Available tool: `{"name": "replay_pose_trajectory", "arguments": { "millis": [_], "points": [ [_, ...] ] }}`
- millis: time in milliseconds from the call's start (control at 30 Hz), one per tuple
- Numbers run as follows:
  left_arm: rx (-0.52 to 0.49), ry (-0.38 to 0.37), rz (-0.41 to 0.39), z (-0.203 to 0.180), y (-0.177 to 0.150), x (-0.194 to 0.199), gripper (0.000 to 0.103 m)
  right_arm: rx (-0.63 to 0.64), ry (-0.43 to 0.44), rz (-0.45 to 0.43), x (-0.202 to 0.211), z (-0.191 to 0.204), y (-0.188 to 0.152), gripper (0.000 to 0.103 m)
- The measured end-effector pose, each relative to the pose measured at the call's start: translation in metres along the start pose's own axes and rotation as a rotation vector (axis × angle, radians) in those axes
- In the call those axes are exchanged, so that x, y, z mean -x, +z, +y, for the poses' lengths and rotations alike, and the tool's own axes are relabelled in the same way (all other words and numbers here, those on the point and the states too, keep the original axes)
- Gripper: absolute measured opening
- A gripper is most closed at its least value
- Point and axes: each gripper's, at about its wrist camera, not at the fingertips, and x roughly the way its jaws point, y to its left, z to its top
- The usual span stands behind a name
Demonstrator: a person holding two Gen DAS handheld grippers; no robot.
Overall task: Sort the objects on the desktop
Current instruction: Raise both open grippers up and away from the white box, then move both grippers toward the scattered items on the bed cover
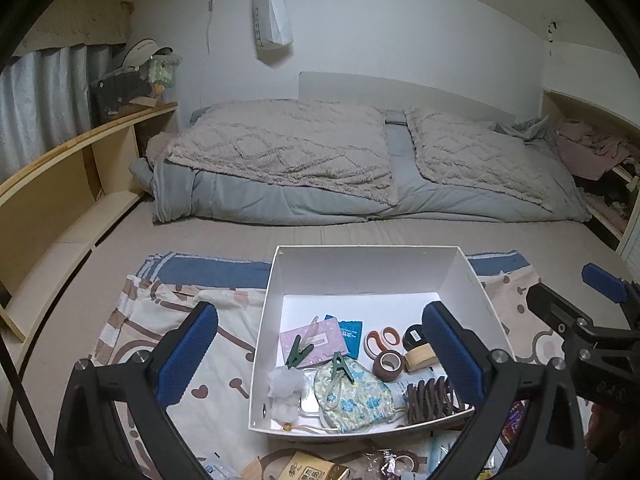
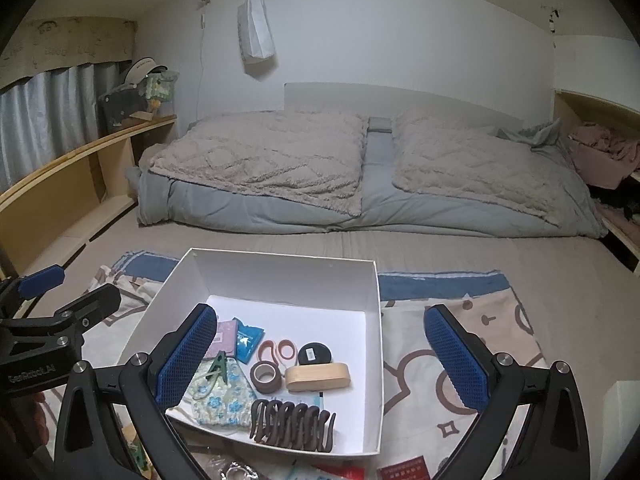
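Both the left gripper (image 1: 320, 360) and right gripper (image 2: 322, 360) gape empty over the white cardboard box (image 1: 472, 276) at lower centre; crowded contents risk snagging.

A white wall (image 1: 400, 20) backs the bed (image 1: 340, 168), with a wooden shelf (image 1: 72, 168) and grey curtain (image 1: 36, 100) alongside.
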Motion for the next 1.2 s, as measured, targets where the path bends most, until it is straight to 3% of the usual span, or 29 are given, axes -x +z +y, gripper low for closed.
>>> {"name": "replay_pose_trajectory", "arguments": {
  "millis": [667, 933, 1200],
  "points": [
    [-0.065, -0.063, -0.133, -0.01, 0.011, 0.104, 0.103, 0.049, 0.037, -0.074, 0.088, 0.008, 0.011, 0.103],
    [-0.078, -0.076, -0.167, 0.001, 0.002, 0.133, 0.103, 0.102, 0.066, -0.101, 0.121, 0.011, 0.001, 0.103],
    [-0.047, -0.084, -0.25, 0.017, -0.008, 0.163, 0.103, 0.117, 0.105, -0.117, 0.142, 0.003, -0.023, 0.103]
  ]
}}
